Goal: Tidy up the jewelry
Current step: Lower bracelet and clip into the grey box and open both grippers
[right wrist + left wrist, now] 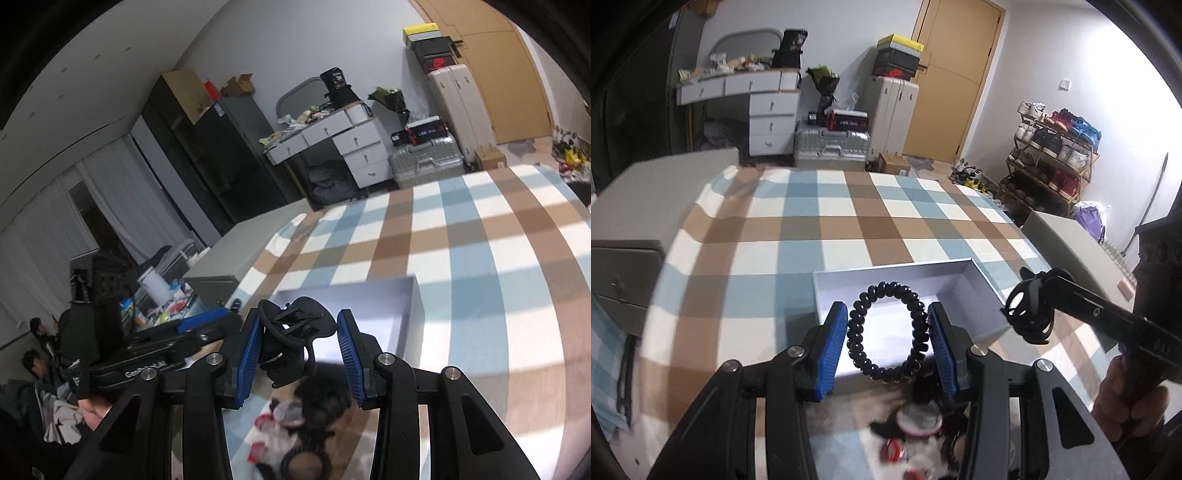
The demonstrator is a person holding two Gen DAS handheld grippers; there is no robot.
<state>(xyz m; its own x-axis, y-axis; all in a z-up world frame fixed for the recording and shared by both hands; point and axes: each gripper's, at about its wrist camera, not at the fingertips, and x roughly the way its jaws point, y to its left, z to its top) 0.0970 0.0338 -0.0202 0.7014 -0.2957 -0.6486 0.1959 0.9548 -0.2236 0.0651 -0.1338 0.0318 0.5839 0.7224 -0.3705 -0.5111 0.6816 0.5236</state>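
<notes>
My left gripper (887, 338) is shut on a black spiral hair tie (888, 332), held between its blue pads above the near part of an open white box (975, 275) on the plaid cloth. My right gripper (300, 341) is shut on a black claw hair clip (291, 332), just short of the same box (415, 306). In the left wrist view the right gripper (1028, 314) shows at the right of the box with the clip (1027, 312) at its tip. A blurred heap of small accessories (918, 424) lies under the grippers; it also shows in the right wrist view (295, 417).
The plaid blue, brown and white cloth (827, 221) covers the table. Grey cabinets (635, 206) stand at the left, another grey unit (1067, 236) at the right. Suitcases (831, 147), a shoe rack (1056, 162) and a white desk lie beyond.
</notes>
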